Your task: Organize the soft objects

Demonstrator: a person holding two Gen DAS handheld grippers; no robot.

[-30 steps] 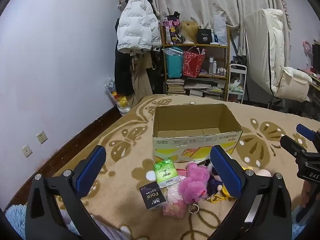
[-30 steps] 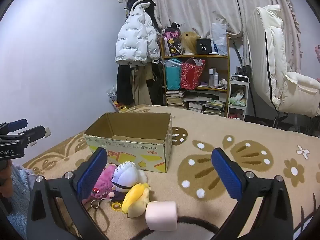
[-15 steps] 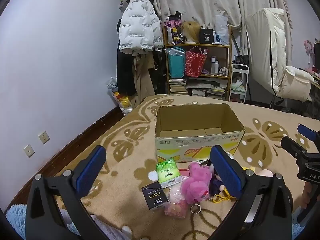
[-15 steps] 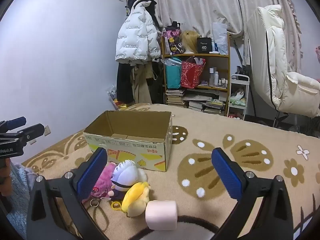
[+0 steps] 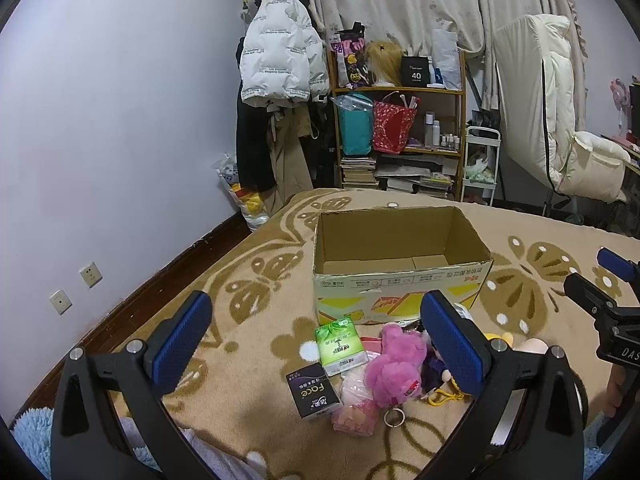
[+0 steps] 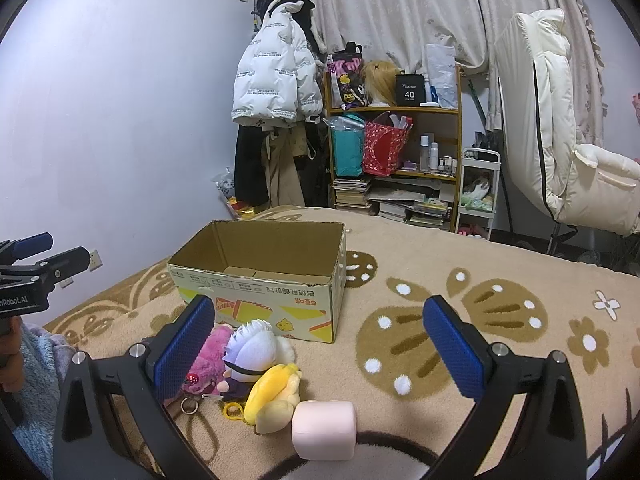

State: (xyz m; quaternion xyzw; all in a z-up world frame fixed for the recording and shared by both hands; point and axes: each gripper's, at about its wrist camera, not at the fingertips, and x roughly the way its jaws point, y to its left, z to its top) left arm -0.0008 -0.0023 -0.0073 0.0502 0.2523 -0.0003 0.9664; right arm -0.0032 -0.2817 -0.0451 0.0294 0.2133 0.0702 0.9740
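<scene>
Nearest the right tool point(image 6: 318, 342), whose jaws stand wide apart with nothing between them, a pale pink cushion block point(image 6: 324, 429) lies on the patterned bed cover point(image 6: 500, 280), low and close to the centre line of that tool. Touching its left side is a yellow plush point(image 6: 274, 394), and just beyond that a white-haired doll point(image 6: 252, 350) leans against a pink plush bear point(image 6: 206, 364); a key ring point(image 6: 188, 405) lies at the bear's near end.

The left tool point(image 5: 316, 340) is equally spread and empty. From its view the pink plush bear point(image 5: 396, 364) lies ahead and a little right of centre, its long axis running near to far. Left of it are a black tissue pack point(image 5: 314, 390) and a green tissue pack point(image 5: 340, 345), and a pale pink packet point(image 5: 356, 404) sits partly under the bear. The right tool shows at the right edge of this view, beyond the heap.

Farther on, an open cardboard box point(image 5: 400, 276) stands just behind the heap, apparently empty, its long side facing the toys.

My reading is that nothing has been packed yet. The cushion block lies nearest the right tool, the bear and tissue packs nearer the left; either load would travel forward, over the box's near wall.
</scene>
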